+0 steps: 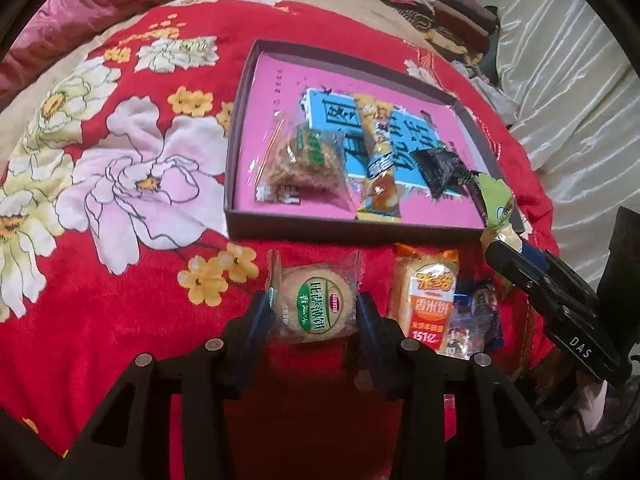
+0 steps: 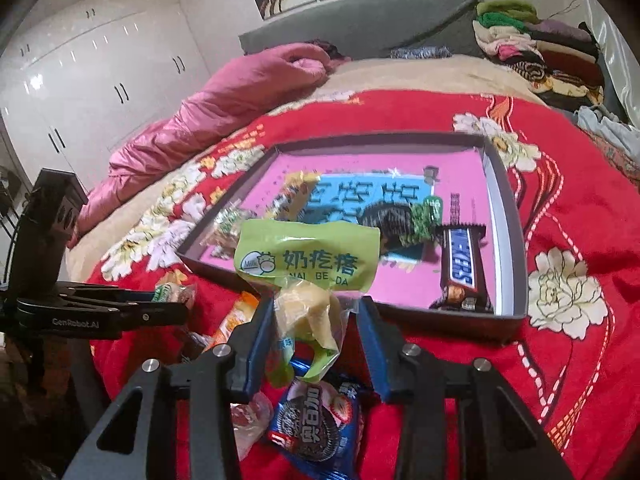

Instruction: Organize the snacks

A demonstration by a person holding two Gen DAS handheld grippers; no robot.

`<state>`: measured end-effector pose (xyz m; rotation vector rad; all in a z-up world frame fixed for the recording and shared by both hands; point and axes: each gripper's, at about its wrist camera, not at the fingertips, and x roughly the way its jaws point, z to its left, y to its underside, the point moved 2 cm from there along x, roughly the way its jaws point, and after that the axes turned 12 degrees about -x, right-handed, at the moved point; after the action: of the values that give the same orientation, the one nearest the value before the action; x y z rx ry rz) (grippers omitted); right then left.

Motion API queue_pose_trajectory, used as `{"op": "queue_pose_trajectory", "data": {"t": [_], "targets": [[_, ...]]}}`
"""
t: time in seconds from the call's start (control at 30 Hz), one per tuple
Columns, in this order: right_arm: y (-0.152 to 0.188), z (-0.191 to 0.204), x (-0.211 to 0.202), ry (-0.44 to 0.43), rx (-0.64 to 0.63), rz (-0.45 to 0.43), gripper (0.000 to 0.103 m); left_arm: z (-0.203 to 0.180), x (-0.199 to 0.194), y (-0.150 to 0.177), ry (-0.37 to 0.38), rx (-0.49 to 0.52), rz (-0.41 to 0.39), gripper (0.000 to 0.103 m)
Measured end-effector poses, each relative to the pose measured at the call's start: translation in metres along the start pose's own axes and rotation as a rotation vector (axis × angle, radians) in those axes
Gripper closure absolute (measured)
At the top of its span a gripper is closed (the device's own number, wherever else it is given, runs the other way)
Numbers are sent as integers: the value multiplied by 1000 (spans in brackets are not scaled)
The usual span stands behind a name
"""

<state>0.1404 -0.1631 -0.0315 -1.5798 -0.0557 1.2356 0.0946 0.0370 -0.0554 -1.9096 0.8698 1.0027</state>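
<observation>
My left gripper (image 1: pixel 314 312) is shut on a round biscuit packet (image 1: pixel 316 304) with a green label, low over the red blanket. My right gripper (image 2: pixel 316 316) is shut on a green milk-snack packet (image 2: pixel 308 260), held just in front of the near rim of the dark box (image 2: pixel 516 240); it also shows in the left wrist view, where the right gripper (image 1: pixel 500 246) holds the packet at the box's right corner. In the pink-floored box (image 1: pixel 240 128) lie a clear crisp packet (image 1: pixel 304 160), a yellow bar (image 1: pixel 380 168), a black packet (image 1: pixel 436 172) and a Snickers bar (image 2: pixel 460 268).
An orange rice-cracker packet (image 1: pixel 428 296) and a blue Oreo packet (image 2: pixel 316 412) lie on the red floral blanket (image 1: pixel 120 280) in front of the box. A pink quilt (image 2: pixel 208 112) lies far left, a pile of folded clothes (image 2: pixel 532 44) far right, white wardrobes (image 2: pixel 92 60) beyond.
</observation>
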Motion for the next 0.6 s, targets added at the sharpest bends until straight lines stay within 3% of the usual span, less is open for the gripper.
{"op": "queue_pose_trajectory", "data": {"t": [0.6], "targets": [[-6, -1, -12, -8, 15, -62, 61, -10, -20, -11, 22, 22, -78, 57]]}}
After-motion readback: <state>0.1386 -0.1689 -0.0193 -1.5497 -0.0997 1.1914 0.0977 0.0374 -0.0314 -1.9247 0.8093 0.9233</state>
